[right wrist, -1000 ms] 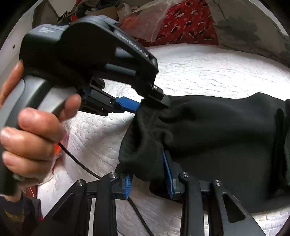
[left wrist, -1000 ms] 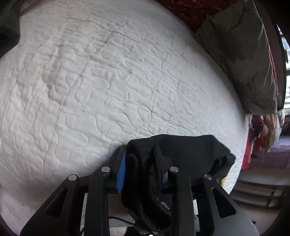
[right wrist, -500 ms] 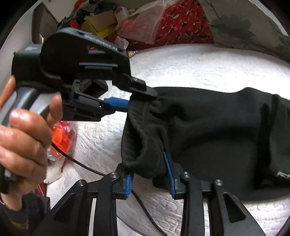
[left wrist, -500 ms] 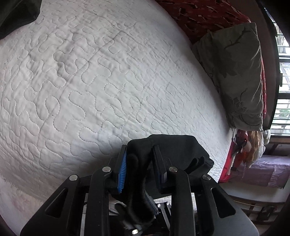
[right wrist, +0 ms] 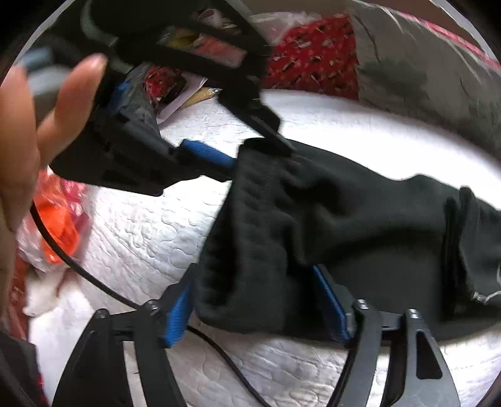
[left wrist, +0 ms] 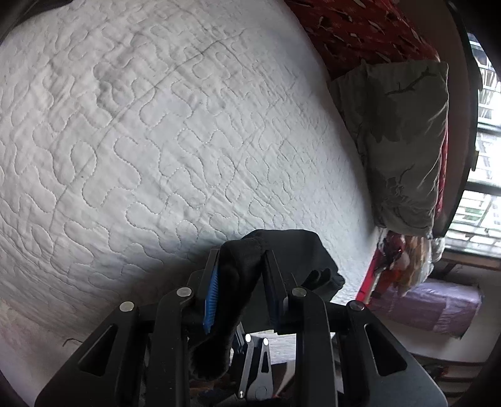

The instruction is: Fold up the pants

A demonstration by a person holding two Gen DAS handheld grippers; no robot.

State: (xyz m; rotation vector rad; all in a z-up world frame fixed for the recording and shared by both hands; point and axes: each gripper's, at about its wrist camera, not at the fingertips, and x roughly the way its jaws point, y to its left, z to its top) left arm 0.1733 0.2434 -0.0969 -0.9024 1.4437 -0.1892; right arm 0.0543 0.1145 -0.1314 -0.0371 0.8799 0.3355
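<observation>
Black pants [right wrist: 360, 219] lie stretched across the white quilt [right wrist: 141, 231] towards the right. My left gripper [left wrist: 241, 255] is shut on a bunched corner of the pants [left wrist: 300, 247] and holds it just above the bed. The right wrist view shows that same left gripper [right wrist: 260, 153] coming in from the upper left, held by a person's hand [right wrist: 18, 141]. My right gripper [right wrist: 253, 278] sits at the lower edge of the waist end. Its jaws are opening, and thick folded fabric lies loose between the blue pads [right wrist: 177, 310].
White quilted bedding [left wrist: 156, 141] fills most of the left wrist view. A grey-green pillow [left wrist: 404, 141] and red patterned fabric [left wrist: 360, 28] line the far side. A black cable [right wrist: 94, 281] trails over the quilt, and an orange bag [right wrist: 59, 225] lies at the left.
My right jaws have spread wide and let go of the pants. The left gripper kept its grip and rolled, so the bed sits differently in its view.
</observation>
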